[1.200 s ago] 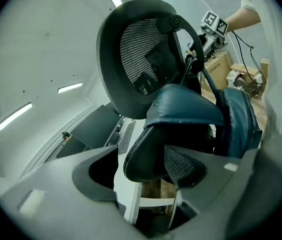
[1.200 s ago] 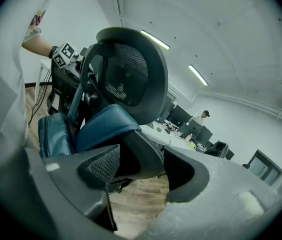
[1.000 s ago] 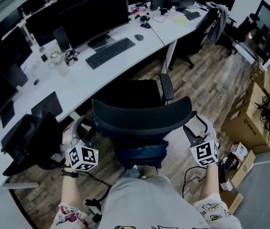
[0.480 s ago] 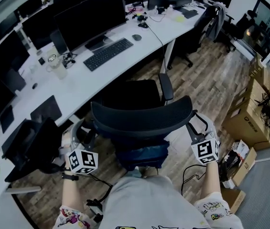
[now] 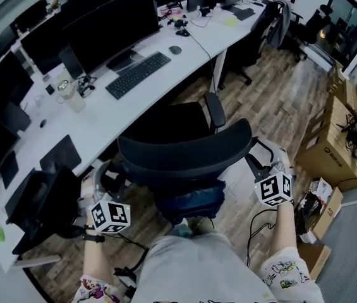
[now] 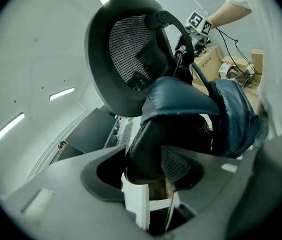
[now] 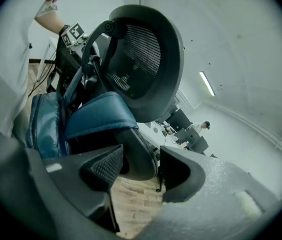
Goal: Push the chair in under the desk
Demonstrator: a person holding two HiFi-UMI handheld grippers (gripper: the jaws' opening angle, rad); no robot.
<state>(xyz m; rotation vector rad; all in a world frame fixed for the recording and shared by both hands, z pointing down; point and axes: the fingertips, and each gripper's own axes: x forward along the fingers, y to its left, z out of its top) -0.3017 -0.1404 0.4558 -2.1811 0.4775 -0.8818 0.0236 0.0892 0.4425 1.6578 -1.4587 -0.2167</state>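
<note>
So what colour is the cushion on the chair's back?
The cushion is dark blue, clearest in the left gripper view.

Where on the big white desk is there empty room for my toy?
There is bare white top between the keyboard and the desk's front edge, just past the chair. There is a smaller patch beside the mouse. It's crowded around the jar and at the far end.

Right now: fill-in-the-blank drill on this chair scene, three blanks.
1. The chair stands pulled out from a white ___.
2. The keyboard lies in front of a black ___.
3. The cushion on the chair is ___.
Missing words: desk; monitor; blue.
</note>
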